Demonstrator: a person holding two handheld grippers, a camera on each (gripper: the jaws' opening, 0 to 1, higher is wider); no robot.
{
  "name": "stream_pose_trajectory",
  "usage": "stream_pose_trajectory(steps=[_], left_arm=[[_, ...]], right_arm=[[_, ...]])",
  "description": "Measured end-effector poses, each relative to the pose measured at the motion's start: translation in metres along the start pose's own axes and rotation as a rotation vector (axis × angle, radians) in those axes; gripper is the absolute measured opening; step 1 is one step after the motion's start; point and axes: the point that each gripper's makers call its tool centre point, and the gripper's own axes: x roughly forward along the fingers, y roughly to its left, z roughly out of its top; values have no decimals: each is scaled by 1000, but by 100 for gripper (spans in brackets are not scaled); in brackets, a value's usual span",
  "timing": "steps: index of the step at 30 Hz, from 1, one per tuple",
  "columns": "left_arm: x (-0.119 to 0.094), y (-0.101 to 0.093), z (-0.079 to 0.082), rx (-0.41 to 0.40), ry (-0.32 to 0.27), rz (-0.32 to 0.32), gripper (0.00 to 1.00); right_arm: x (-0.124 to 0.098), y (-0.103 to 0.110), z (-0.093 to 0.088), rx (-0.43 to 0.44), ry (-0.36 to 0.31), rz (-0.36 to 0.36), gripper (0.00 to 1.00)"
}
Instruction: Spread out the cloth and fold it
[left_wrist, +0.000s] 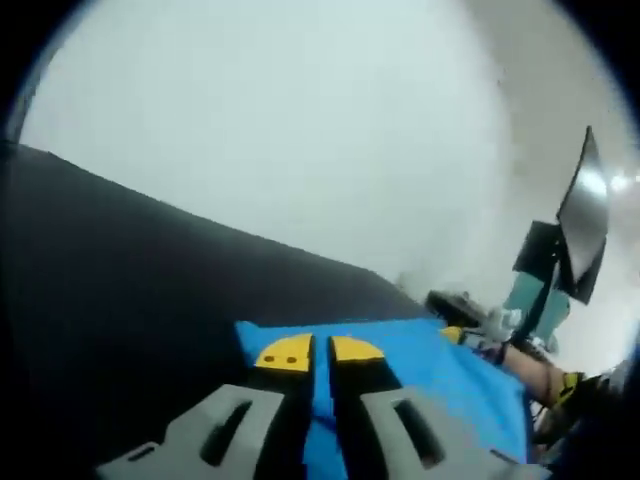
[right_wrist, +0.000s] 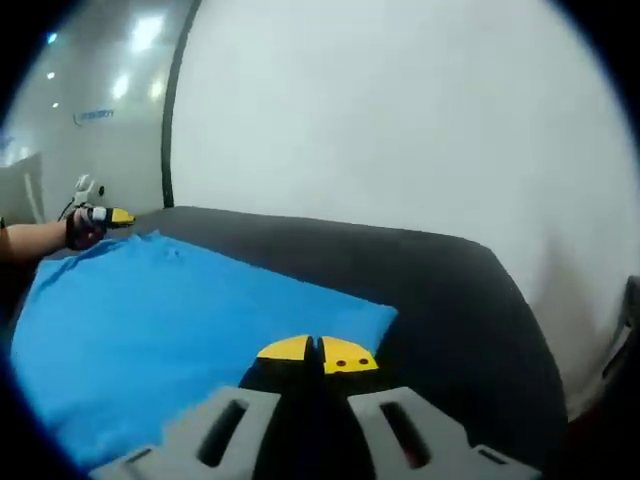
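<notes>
A bright blue cloth (right_wrist: 170, 310) lies spread over a dark table (right_wrist: 450, 300). My right gripper (right_wrist: 318, 352) has its yellow-tipped jaws pressed together at the cloth's near right corner, shut on its edge. In the left gripper view the same blue cloth (left_wrist: 430, 365) stretches away to the right, and my left gripper (left_wrist: 320, 352) is shut on its corner, with blue fabric showing in the narrow slit between the jaws. Each gripper appears small at the far end of the cloth in the other's view: the right gripper (left_wrist: 455, 333) and the left gripper (right_wrist: 108, 215), each held by a hand.
The dark table (left_wrist: 120, 290) runs along a plain white wall (left_wrist: 300, 120). A dark screen (left_wrist: 585, 215) and a teal object (left_wrist: 535, 300) stand beyond the table's end. A vertical dark strip (right_wrist: 172, 110) marks the wall's corner.
</notes>
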Motion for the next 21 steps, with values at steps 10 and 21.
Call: stream_pose_trajectory(steps=[10, 21], left_arm=[[9, -48, -29, 146, 81, -84, 30], [1, -24, -23, 126, 54, -27, 29]], right_arm=[[5, -11, 1, -3, -13, -27, 0], [-13, -33, 33, 328, -250, -46, 10]])
